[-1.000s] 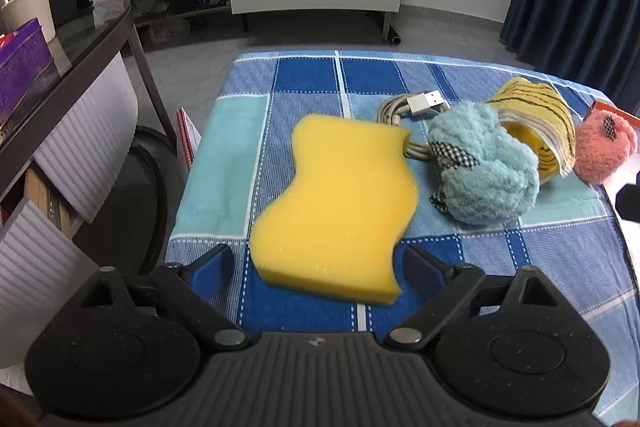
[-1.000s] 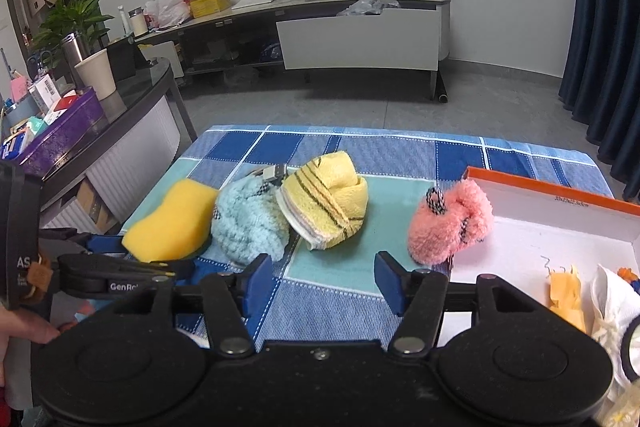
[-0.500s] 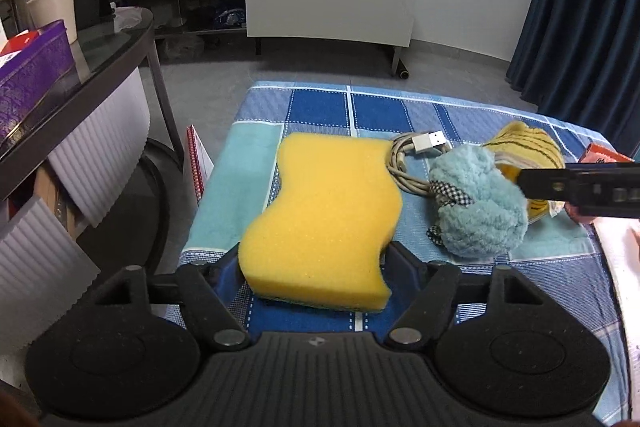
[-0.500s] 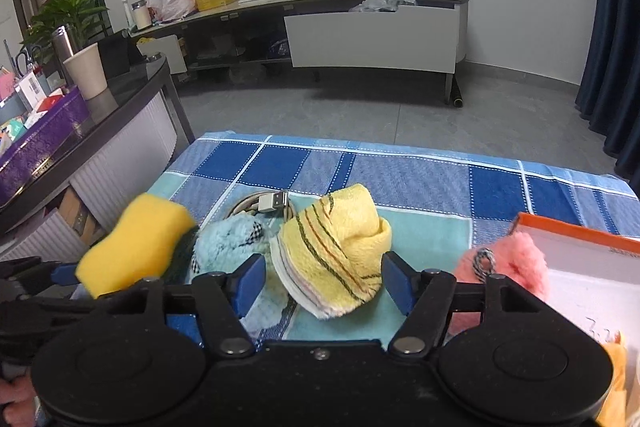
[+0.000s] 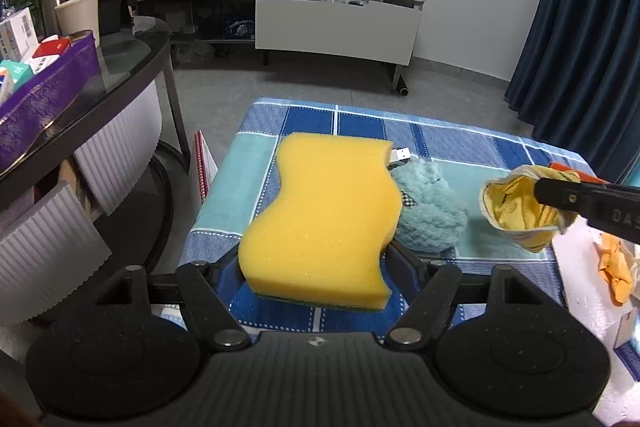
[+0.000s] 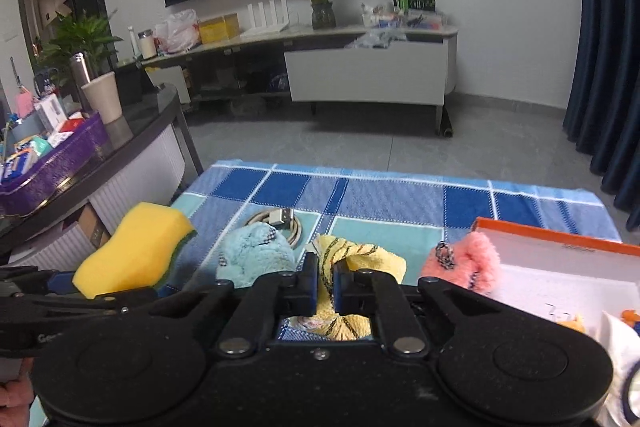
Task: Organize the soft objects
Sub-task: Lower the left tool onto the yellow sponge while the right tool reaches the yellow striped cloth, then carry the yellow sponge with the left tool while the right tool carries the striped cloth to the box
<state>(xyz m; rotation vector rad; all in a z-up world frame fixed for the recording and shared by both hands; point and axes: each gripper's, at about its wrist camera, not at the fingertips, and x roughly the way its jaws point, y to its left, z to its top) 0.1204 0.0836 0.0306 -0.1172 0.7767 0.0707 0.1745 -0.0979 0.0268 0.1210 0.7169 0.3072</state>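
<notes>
Blue checked cloth (image 5: 360,123), centre frame: the left gripper (image 5: 320,259) clamps the yellow sponge (image 5: 328,219), the right gripper (image 6: 326,279), just closed, pinches the striped yellow cloth (image 6: 360,259); next, presumably, carry both to the orange-rimmed box (image 6: 560,239), right.

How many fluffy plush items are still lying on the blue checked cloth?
2: the light blue fluffy plush beside the coiled cable, and the pink fluffy plush against the orange-rimmed box. Others may be hidden.

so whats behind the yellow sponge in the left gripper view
Behind the yellow sponge, a USB plug pokes out at its top right corner, and a light blue fluffy toy sits partly hidden. The cable coil shows only in the right wrist view.
</notes>
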